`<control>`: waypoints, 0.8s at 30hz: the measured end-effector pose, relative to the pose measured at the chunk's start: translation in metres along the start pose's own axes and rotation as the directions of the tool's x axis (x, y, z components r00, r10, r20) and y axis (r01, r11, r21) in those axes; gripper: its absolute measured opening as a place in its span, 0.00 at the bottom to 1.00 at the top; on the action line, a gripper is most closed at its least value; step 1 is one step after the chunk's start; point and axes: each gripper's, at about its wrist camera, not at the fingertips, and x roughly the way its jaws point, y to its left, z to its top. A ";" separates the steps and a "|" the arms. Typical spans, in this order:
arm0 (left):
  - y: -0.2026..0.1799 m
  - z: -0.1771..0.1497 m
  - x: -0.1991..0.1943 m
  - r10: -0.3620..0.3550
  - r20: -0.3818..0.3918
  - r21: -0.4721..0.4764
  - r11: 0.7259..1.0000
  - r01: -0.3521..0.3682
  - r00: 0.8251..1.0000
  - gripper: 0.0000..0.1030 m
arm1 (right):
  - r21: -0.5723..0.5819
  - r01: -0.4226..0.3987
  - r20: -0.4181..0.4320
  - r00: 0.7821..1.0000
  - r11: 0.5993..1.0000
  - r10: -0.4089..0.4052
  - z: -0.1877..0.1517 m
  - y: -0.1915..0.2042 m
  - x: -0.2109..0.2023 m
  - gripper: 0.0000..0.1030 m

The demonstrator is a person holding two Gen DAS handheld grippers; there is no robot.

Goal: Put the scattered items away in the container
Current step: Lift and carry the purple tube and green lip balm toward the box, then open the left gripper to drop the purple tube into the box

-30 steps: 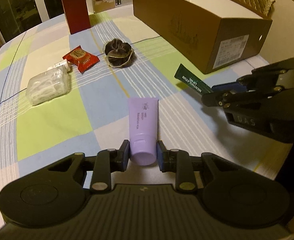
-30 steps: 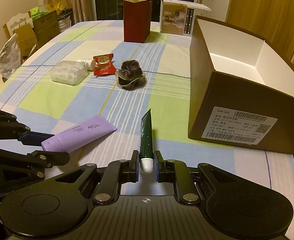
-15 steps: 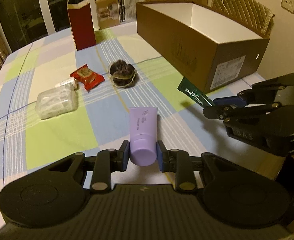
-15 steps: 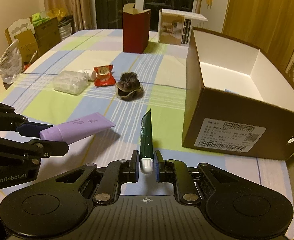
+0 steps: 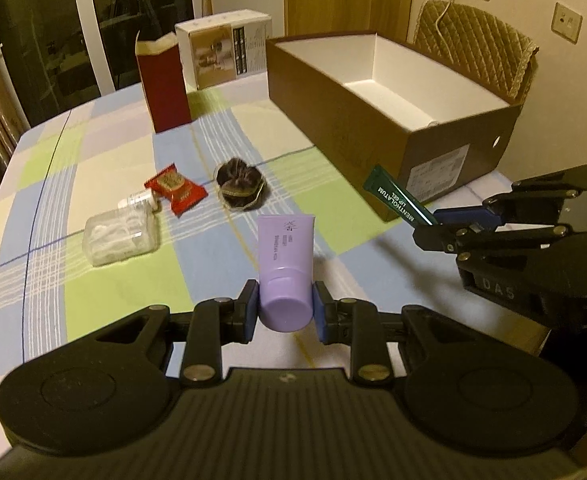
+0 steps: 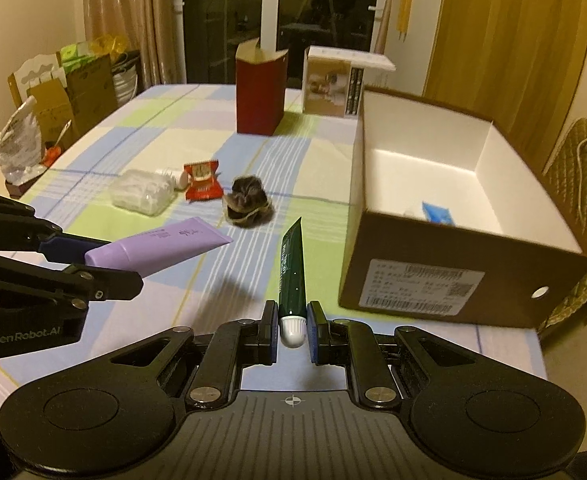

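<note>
the purple tube (image 5: 286, 256) is hanging clear of the counter (image 5: 105, 292), the left gripper (image 5: 285, 316) pinching it at the cap end between blue fingers (image 5: 250, 312) so the flat crimped tail is pointing forward, likely to slide in tail first; beside it the green tube (image 6: 292, 268) is being held the same way, the right gripper (image 6: 292, 330) squeezing just above its white cap, and the left view is showing "mentholatum lip gel" along its side; both are sitting short of the cardboard box (image 6: 425, 276), which is lying open-topped to the right, near enough for a short carry, with something blue and white already inside; its end label is carrying a barcode and print too small to read; still waiting on the checked cloth are a dark scrunchie (image 5: 239, 184), a red snack packet (image 5: 175, 192) and a clear tub of cotton swabs (image 5: 121, 236) with a small white bottle (image 5: 139, 200) touching it; "genrobot.ai" is reading on the left gripper's body, "das" on the right's; a red carton (image 6: 259, 88) and a white box (image 6: 333, 84) are standing at the far edge.
</note>
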 end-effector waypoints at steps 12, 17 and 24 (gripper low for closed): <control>-0.019 0.028 -0.020 -0.022 0.062 0.024 1.000 0.020 0.998 0.22 | 0.039 0.051 0.069 0.996 0.998 -0.054 0.019 -0.020 -0.035 0.16; -0.030 0.044 -0.023 -0.044 0.089 0.044 0.998 0.040 0.995 0.22 | 0.067 0.084 0.092 0.992 0.994 -0.090 0.028 -0.040 -0.043 0.16; -0.050 0.080 -0.018 -0.093 0.134 0.079 0.993 0.083 0.987 0.22 | 0.118 0.134 0.110 0.983 0.984 -0.147 0.042 -0.082 -0.045 0.16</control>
